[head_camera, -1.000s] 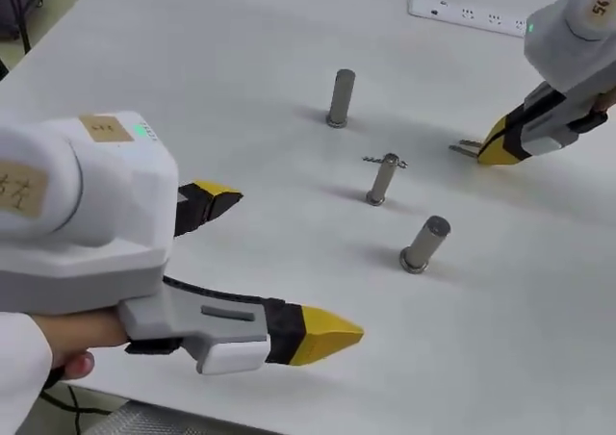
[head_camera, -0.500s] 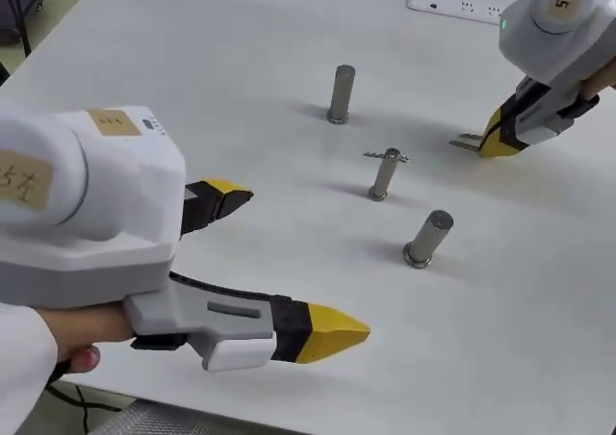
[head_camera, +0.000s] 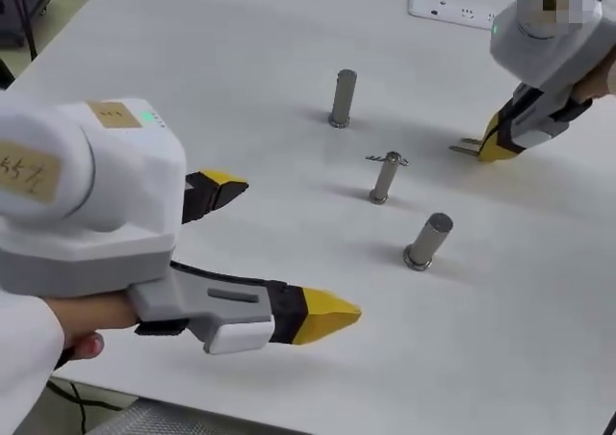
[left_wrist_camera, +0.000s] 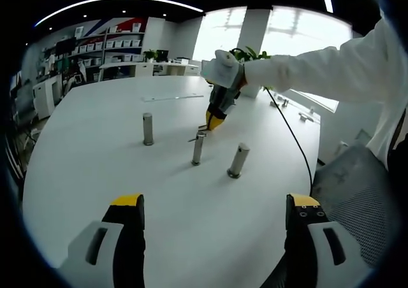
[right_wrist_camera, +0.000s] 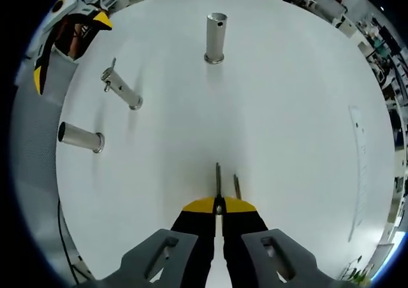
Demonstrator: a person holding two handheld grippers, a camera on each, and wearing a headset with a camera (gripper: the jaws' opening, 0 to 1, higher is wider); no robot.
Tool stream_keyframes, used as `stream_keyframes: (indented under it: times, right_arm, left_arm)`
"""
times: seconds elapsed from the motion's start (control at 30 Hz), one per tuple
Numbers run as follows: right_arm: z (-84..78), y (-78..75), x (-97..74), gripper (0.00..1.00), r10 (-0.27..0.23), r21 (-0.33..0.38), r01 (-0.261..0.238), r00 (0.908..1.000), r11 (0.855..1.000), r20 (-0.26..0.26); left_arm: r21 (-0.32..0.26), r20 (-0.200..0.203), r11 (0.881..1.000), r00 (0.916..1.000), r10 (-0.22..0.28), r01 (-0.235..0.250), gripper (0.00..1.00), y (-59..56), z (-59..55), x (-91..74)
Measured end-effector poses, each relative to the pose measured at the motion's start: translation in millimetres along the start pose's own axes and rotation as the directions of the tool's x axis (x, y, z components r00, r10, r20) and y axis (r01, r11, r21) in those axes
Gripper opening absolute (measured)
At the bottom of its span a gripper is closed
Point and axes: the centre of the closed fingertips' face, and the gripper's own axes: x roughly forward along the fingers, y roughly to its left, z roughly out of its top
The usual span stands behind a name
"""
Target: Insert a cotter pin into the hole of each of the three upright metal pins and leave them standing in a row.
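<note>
While 1 of 3 metal pins point(head_camera: 384, 178) is fitted, a 2nd cotter pin point(head_camera: 464, 147) is clamped in the right gripper point(head_camera: 483, 151); the left gripper point(head_camera: 294, 247) is spread

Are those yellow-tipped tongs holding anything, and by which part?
The right gripper pinches a cotter pin by one end, legs sticking out. The left gripper holds nothing.

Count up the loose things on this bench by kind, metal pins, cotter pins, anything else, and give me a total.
Metal pins: 3, far, middle, near.
Cotter pins: 2, one through the middle pin, one in the right hand-held gripper.
Power strip: 1.
Total: 6.
</note>
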Motion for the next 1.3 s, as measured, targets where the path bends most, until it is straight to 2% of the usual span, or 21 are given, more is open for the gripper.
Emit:
stream_keyframes:
  times: [0.07,0.1,0.2,0.27,0.33,0.4,0.5,0.6,0.63,0.7,0.77,0.8,0.87,0.93,0.97,1.0,1.03,1.07,1.17,1.3]
  right_arm:
    - [0.4,-0.3,0.2,0.0,-0.009,0.016,0.009,0.9999,1.0,-0.008]
    - [1.4,0.1,0.9,0.0,-0.018,0.007,0.018,0.9995,1.0,-0.028]
    - [3.1,-1.3,0.5,0.0,-0.035,-0.012,0.035,0.9989,0.999,-0.029]
    - [2.4,3.0,-1.3,0.0,-0.022,0.003,0.022,0.9992,1.0,-0.033]
    - [-1.1,5.7,-5.1,0.0,-0.045,-0.014,0.045,0.9973,0.999,-0.057]
    - [-1.4,10.7,-8.5,0.0,-0.044,-0.019,0.044,0.9976,0.999,-0.052]
    - [4.2,18.3,-19.3,0.0,-0.062,-0.022,0.062,0.9981,0.998,0.004]
    - [10.7,26.0,-31.3,0.0,-0.09,-0.024,0.092,0.9938,0.995,0.066]
    - [14.9,29.4,-36.6,0.0,-0.104,-0.021,0.106,0.9895,0.994,0.1]
    - [18.0,36.0,-45.2,0.0,-0.126,-0.026,0.13,0.9829,0.991,0.134]
    - [20.8,40.7,-52.1,0.0,-0.154,-0.034,0.161,0.9746,0.986,0.163]
    - [20.7,42.7,-53.5,0.0,-0.155,-0.037,0.163,0.9741,0.986,0.165]
    - [23.3,38.2,-55.9,0.0,-0.168,-0.018,0.175,0.9634,0.984,0.209]
    - [33.5,48.4,-67.9,0.0,-0.182,0.018,0.185,0.9414,0.983,0.284]
    - [35.5,53.2,-72.3,0.0,-0.186,0.02,0.188,0.937,0.982,0.296]
    - [40.7,56.9,-79.8,0.0,-0.209,0.026,0.212,0.9202,0.977,0.331]
    - [43.0,60.0,-83.8,0.0,-0.218,0.029,0.222,0.9126,0.975,0.346]
    - [46.4,63.3,-90.1,0.0,-0.239,0.039,0.242,0.897,0.969,0.372]
    - [48.9,69.9,-100.7,0.0,-0.296,0.01,0.317,0.8731,0.948,0.387]
    - [48.7,76.9,-104.9,0.0,-0.333,-0.015,0.369,0.8549,0.929,0.398]
  left_arm:
    - [-0.006,-0.001,1.0,1.0,0.0,0.0,0.9,0.5,-1.1,0.5]
    - [-0.004,-0.005,1.0,1.0,0.0,0.0,0.9,0.7,-2.1,0.7]
    - [0.004,-0.015,1.0,0.9999,0.0,0.0,0.89,1.4,-3.4,1.3]
    - [0.005,-0.007,1.0,1.0,0.004,-0.004,0.88,2.4,-0.9,0.9]
    - [0.004,-0.001,1.0,1.0,0.007,-0.007,0.87,3.2,1.9,-0.3]
    - [-0.004,0.006,1.0,1.0,0.006,-0.006,0.84,3.7,4.8,-1.4]
    - [-0.021,0.027,1.0,0.9996,0.002,-0.002,0.82,4.2,11.9,-3.0]
    - [-0.006,0.028,1.0,0.9996,0.003,-0.003,0.81,5.4,17.3,-2.7]
    - [-0.003,0.03,1.0,0.9996,0.003,-0.003,0.81,5.7,19.1,-2.4]
    - [0.002,0.036,1.0,0.9993,-0.003,0.003,0.79,5.5,24.4,-1.1]
    - [0.011,0.051,1.0,0.9986,-0.01,0.01,0.76,4.6,31.6,0.8]
    - [0.012,0.052,1.0,0.9985,-0.016,0.015,0.75,3.7,33.6,1.7]
    - [0.027,0.05,0.999,0.9985,-0.025,0.023,0.75,1.7,39.2,5.5]
    - [0.04,0.046,0.999,0.9982,-0.037,0.035,0.74,-1.0,42.8,7.7]
    - [0.043,0.05,0.998,0.9976,-0.047,0.045,0.73,-3.0,46.3,9.2]
    - [0.043,0.055,0.998,0.9969,-0.056,0.054,0.71,-4.6,49.4,10.4]
    - [0.04,0.06,0.997,0.9962,-0.064,0.061,0.69,-6.1,52.0,11.4]
    - [0.036,0.067,0.997,0.995,-0.074,0.071,0.67,-8.0,55.2,12.6]
    - [0.023,0.088,0.994,0.9901,-0.11,0.108,0.63,-15.2,66.1,17.6]
    - [0.014,0.068,0.984,0.982,-0.176,0.175,0.51,-26.5,73.5,22.8]
